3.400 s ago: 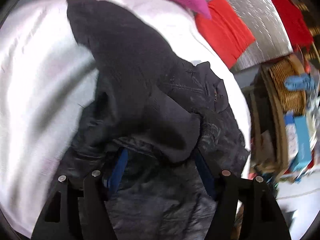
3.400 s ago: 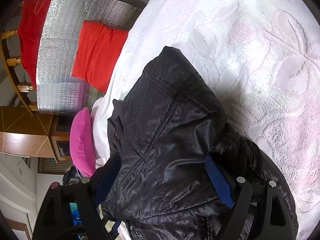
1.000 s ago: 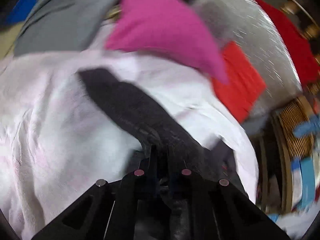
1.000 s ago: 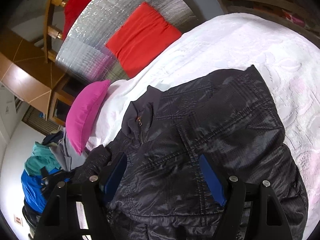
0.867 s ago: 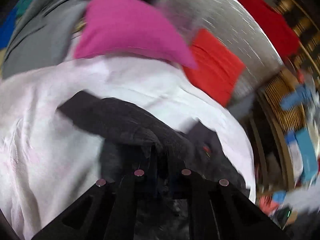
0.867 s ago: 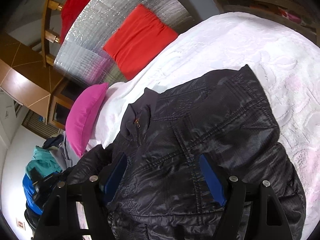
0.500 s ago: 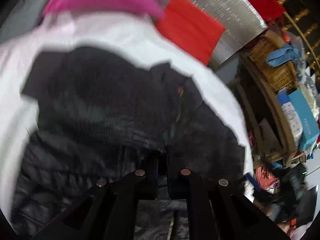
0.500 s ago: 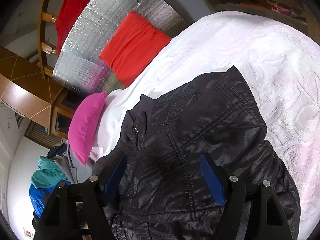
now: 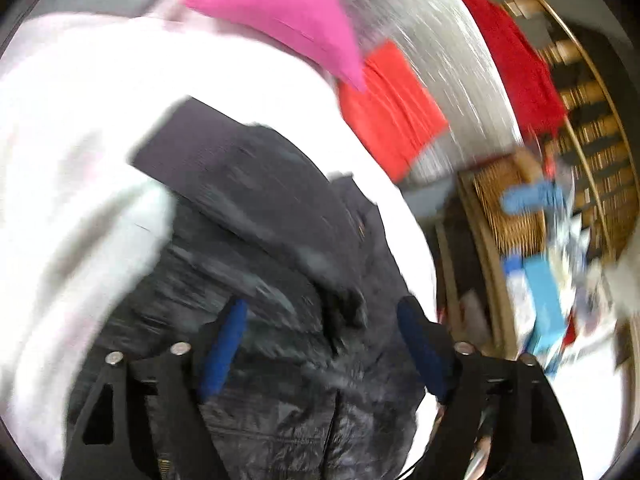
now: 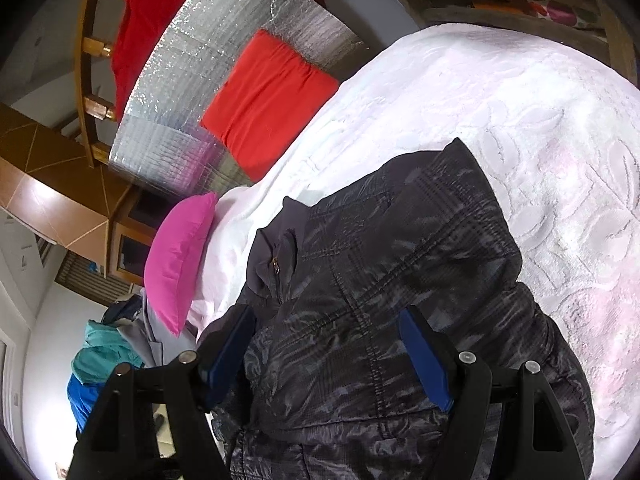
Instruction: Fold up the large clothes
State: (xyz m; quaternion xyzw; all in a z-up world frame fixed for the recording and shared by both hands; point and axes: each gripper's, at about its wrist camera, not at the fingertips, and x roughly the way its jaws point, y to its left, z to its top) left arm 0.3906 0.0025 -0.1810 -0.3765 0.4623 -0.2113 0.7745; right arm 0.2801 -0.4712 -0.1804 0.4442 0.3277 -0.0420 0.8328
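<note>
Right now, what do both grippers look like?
Both match. The left gripper and the right gripper each have black plastic jaws with triangular cutouts, a blue pad on each inner face, and round silver bolt heads on top. No cables or markings show.

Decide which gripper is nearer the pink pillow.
Left, probably. The left gripper sits over the sleeve side of the jacket, facing the pink pillow; the right gripper sits further across.
</note>
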